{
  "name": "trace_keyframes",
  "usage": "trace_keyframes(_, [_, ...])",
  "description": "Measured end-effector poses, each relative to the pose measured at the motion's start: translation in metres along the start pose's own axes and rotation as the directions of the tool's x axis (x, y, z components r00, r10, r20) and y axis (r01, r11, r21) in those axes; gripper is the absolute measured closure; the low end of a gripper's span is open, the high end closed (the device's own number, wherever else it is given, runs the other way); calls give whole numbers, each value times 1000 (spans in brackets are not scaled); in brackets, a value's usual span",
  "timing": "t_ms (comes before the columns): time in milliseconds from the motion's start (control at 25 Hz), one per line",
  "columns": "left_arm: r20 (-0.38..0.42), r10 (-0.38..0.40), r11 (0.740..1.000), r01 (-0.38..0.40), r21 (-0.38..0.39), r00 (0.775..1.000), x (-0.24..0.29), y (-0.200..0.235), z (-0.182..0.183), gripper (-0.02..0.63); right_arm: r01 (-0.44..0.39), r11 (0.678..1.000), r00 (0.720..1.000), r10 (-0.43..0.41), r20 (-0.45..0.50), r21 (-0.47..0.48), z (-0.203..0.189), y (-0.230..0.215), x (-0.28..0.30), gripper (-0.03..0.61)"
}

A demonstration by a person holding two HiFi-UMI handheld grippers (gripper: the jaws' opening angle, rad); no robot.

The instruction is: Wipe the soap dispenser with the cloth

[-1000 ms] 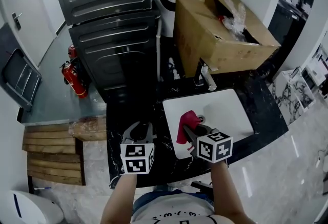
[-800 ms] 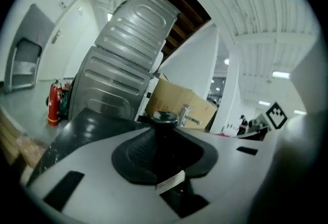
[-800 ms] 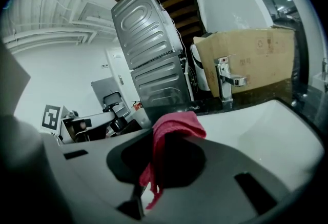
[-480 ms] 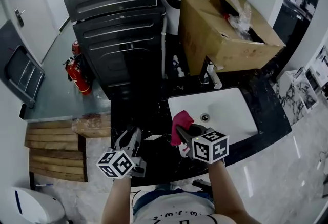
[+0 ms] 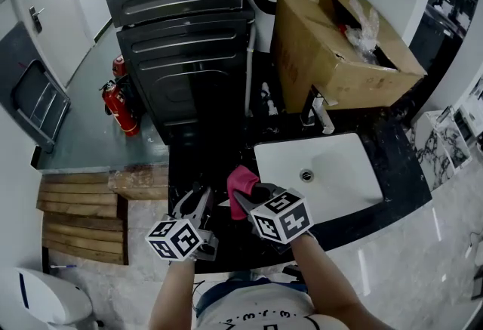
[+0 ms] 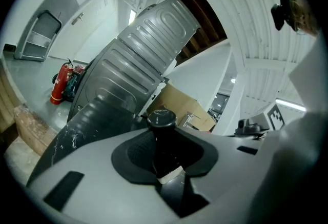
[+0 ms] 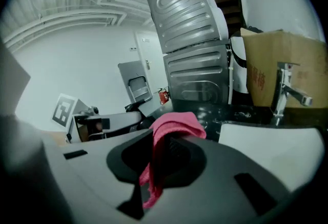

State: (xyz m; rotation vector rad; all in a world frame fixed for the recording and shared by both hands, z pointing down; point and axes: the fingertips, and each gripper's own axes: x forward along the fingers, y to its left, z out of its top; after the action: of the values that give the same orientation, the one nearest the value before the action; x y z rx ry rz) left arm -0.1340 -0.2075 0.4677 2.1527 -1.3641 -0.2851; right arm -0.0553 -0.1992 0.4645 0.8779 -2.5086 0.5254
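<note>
In the left gripper view a black soap dispenser (image 6: 163, 136) with a round pump cap stands between the jaws of my left gripper (image 6: 165, 152). The pads hold it while the jaws ease slightly open. In the head view the left gripper (image 5: 196, 202) is over the black counter's front left, and the dispenser is lost against the dark top. My right gripper (image 5: 247, 198) is shut on a pink cloth (image 5: 241, 179), just right of the left gripper. The cloth (image 7: 173, 128) drapes over the right gripper's (image 7: 171, 152) jaws.
A white sink (image 5: 343, 177) with a chrome faucet (image 5: 318, 114) lies to the right in the black marble counter (image 5: 198, 158). Behind it sits an open cardboard box (image 5: 332, 49). A tall dark appliance (image 5: 185, 41) stands behind, with a red fire extinguisher (image 5: 121, 106) and wooden steps (image 5: 75, 215) on the left.
The right gripper carried the pink cloth left, from over the sink to beside the left gripper. The left gripper rolled and shifted left early on, then held still.
</note>
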Motion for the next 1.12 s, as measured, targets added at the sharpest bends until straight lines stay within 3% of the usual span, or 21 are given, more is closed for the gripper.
trace_keyframes(240, [-8, -10, 1000, 11, 18, 1000, 0, -3, 1, 514, 77, 994, 996, -72, -61, 79, -29, -30, -3, 531])
trace_keyframes(400, [-24, -10, 999, 12, 50, 1000, 1, -6, 2, 514, 90, 994, 993, -85, -80, 69, -32, -34, -5, 531])
trace_keyframes(680, [-45, -4, 997, 7, 81, 999, 2, -8, 0, 512, -8, 998, 1000, 7, 30, 57, 25, -25, 1, 531])
trace_keyframes(920, [-47, 6, 998, -3, 59, 999, -2, -4, -1, 511, -28, 999, 998, 27, -60, -17, 33, -23, 34, 531])
trace_keyframes(1120, [-36, 2, 999, -1, 32, 999, -6, -1, -3, 511, 53, 999, 991, -51, -122, 13, 11, -48, 35, 531])
